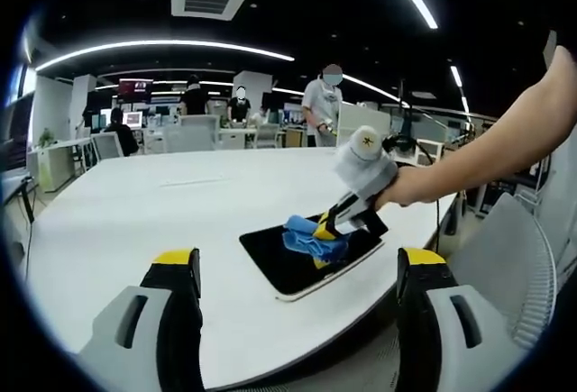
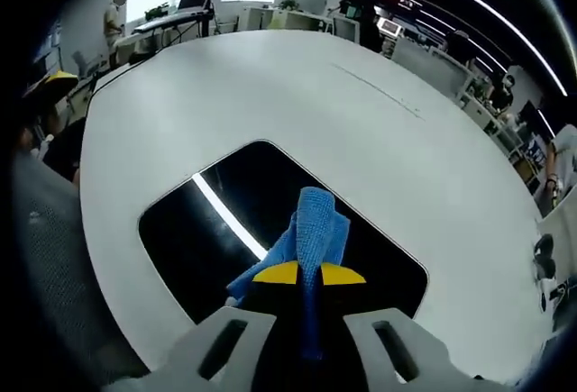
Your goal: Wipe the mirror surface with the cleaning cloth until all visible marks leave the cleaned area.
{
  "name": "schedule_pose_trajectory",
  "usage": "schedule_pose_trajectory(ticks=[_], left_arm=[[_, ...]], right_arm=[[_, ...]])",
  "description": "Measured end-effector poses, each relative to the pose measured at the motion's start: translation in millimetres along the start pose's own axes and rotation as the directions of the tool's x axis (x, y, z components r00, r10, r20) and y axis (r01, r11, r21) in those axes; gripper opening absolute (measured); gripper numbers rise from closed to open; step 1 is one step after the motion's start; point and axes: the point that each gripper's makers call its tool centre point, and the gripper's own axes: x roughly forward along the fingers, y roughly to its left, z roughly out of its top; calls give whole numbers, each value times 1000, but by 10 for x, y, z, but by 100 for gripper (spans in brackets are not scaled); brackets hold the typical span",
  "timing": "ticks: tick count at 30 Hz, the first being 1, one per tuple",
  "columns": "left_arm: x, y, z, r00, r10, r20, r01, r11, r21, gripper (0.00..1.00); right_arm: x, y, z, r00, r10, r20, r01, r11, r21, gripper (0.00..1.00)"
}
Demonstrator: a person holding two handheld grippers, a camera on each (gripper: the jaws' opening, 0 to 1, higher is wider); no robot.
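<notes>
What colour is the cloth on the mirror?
Blue. The cloth, pinched in the right gripper, shows best in the right gripper view.

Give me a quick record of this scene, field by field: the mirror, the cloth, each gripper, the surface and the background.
mirror: dark rounded-corner mirror lying flat near the table edge, reflecting a ceiling light strip
cloth: blue cleaning cloth bunched on the mirror
right gripper: right gripper shut on the cloth, pressing it to the glass
left gripper: left gripper open, held off the mirror
surface: large white table
marks: too small to tell
background: open office with people standing and desks
</notes>
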Motion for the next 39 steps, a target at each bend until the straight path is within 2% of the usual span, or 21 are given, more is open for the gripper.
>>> schedule_pose_trajectory(ticks=[8,13,22,29,39], left_arm=[[3,15,-12,1000,0,-2,0,1000,1,88],[0,11,-8,1000,-6,3,6,1000,-1,89],[7,17,-13,1000,-7,3,7,1000,-1,89],[7,18,-12,1000,-7,3,7,1000,-1,88],[7,22,-16,1000,-8,2,8,1000,-2,88]], right_arm=[[-63,-150,-141,1000,-23,-17,23,1000,8,0],[-106,-251,-234,998,-53,-18,52,998,-27,0],[-173,-414,-375,996,-81,-37,81,997,-4,0],[-223,-518,-473,995,-95,-38,97,994,60,0],[-257,-600,-562,994,-102,-41,105,992,75,1]])
